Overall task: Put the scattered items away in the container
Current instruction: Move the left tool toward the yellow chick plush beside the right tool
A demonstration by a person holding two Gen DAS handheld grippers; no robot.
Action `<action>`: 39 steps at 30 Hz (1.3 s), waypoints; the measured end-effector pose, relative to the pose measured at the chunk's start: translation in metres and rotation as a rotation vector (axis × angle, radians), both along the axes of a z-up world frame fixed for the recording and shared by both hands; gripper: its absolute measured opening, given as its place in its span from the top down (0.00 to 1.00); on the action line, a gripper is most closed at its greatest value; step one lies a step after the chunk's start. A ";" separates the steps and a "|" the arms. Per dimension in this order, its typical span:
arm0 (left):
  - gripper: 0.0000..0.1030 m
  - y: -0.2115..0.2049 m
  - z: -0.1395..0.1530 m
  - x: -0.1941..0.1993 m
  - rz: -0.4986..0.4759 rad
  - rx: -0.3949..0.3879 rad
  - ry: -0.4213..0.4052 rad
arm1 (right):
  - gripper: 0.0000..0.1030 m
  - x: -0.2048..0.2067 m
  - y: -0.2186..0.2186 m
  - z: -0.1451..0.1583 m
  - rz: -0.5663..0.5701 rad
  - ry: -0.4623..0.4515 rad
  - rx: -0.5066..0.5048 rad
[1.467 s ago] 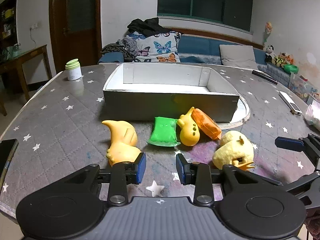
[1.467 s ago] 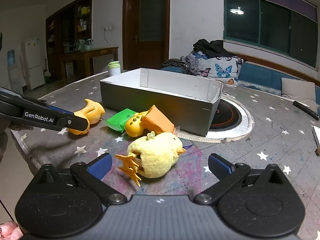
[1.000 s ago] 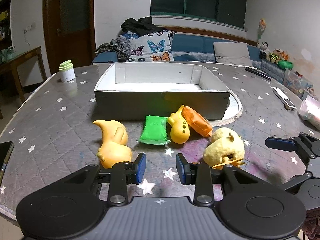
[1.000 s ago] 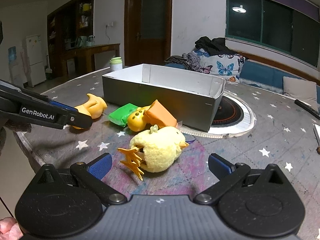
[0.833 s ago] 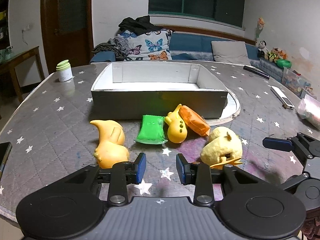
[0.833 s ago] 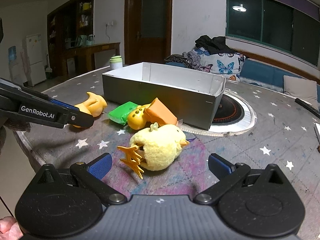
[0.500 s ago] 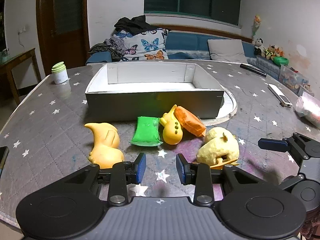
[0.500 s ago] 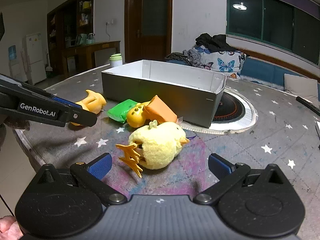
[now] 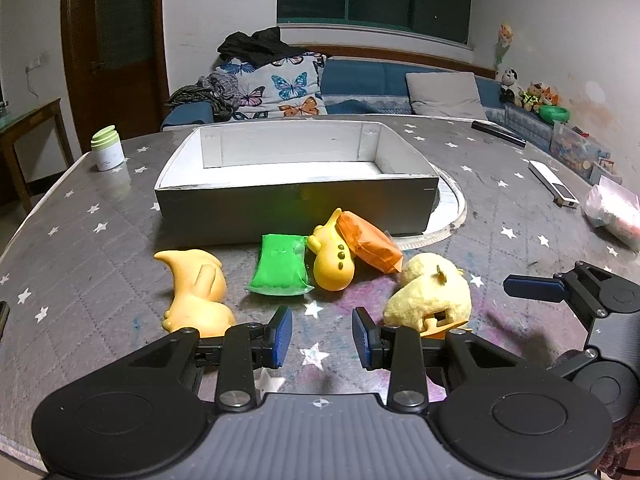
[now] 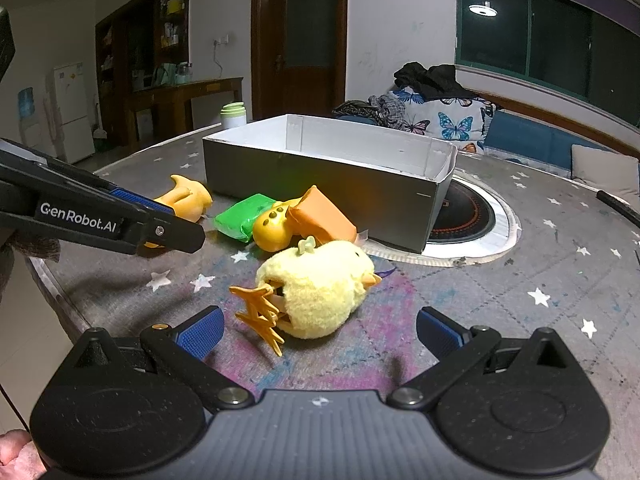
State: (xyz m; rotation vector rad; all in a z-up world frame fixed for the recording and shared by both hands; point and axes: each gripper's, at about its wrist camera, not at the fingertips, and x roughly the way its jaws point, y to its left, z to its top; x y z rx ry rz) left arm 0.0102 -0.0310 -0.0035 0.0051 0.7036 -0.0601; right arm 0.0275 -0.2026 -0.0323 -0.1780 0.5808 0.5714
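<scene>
While the left claw (image 9: 322, 338) has drifted slightly back, half-open and empty, the right claw (image 10: 318, 330) gapes wide before the plush chick (image 10: 320, 288); all toys lie just outside the empty box (image 9: 296, 204), nothing tidied.

A home living room: blue sofa (image 9: 380, 80) with butterfly cushions (image 9: 288, 88), fridge (image 10: 70, 112).

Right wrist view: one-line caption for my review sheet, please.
Open right hand-held gripper faces a plush chick lying on the starred table, near the empty grey box.
</scene>
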 end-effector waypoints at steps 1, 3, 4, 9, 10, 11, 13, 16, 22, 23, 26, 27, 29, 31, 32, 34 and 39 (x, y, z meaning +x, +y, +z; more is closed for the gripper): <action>0.65 0.000 0.000 0.000 -0.003 0.001 0.002 | 0.00 0.000 0.000 0.000 -0.001 0.001 0.000; 0.65 -0.001 0.000 0.001 -0.008 0.002 0.004 | 0.00 0.001 0.000 -0.001 -0.002 0.003 -0.001; 0.65 -0.001 -0.001 0.002 -0.011 0.003 0.005 | 0.00 0.001 -0.001 -0.002 -0.003 0.005 0.000; 0.65 -0.003 -0.002 0.003 -0.022 0.007 0.013 | 0.00 0.002 0.000 -0.003 -0.002 0.011 -0.001; 0.65 -0.004 -0.003 0.003 -0.024 0.007 0.014 | 0.00 0.002 0.000 -0.003 -0.001 0.011 -0.001; 0.65 -0.004 -0.003 0.003 -0.026 0.007 0.015 | 0.00 0.002 0.000 -0.003 0.000 0.011 -0.001; 0.65 -0.004 -0.003 0.004 -0.030 0.007 0.017 | 0.00 0.003 0.001 -0.004 0.004 0.013 -0.002; 0.65 -0.004 -0.002 0.004 -0.039 0.008 0.014 | 0.00 0.004 0.003 -0.005 0.012 0.015 -0.007; 0.65 -0.005 -0.001 0.006 -0.069 0.007 0.011 | 0.00 0.005 0.008 -0.008 0.028 0.014 -0.012; 0.65 -0.005 0.000 0.007 -0.075 0.005 0.012 | 0.00 0.006 0.008 -0.008 0.030 0.014 -0.013; 0.65 -0.006 0.000 0.010 -0.091 -0.003 0.016 | 0.00 0.008 0.009 -0.010 0.030 0.016 -0.014; 0.65 -0.006 0.001 0.010 -0.095 -0.003 0.017 | 0.00 0.008 0.009 -0.010 0.030 0.016 -0.013; 0.65 -0.007 0.001 0.012 -0.102 -0.003 0.019 | 0.00 0.010 0.008 -0.010 0.028 0.020 -0.011; 0.65 -0.007 0.000 0.013 -0.107 -0.003 0.022 | 0.00 0.012 0.007 -0.011 0.028 0.023 -0.009; 0.65 -0.008 0.000 0.014 -0.110 -0.003 0.024 | 0.00 0.013 0.007 -0.011 0.028 0.025 -0.009; 0.65 -0.008 0.000 0.015 -0.115 -0.003 0.027 | 0.00 0.015 0.007 -0.012 0.028 0.028 -0.008; 0.65 -0.008 -0.001 0.017 -0.123 -0.006 0.036 | 0.01 0.017 0.008 -0.014 0.034 0.034 -0.007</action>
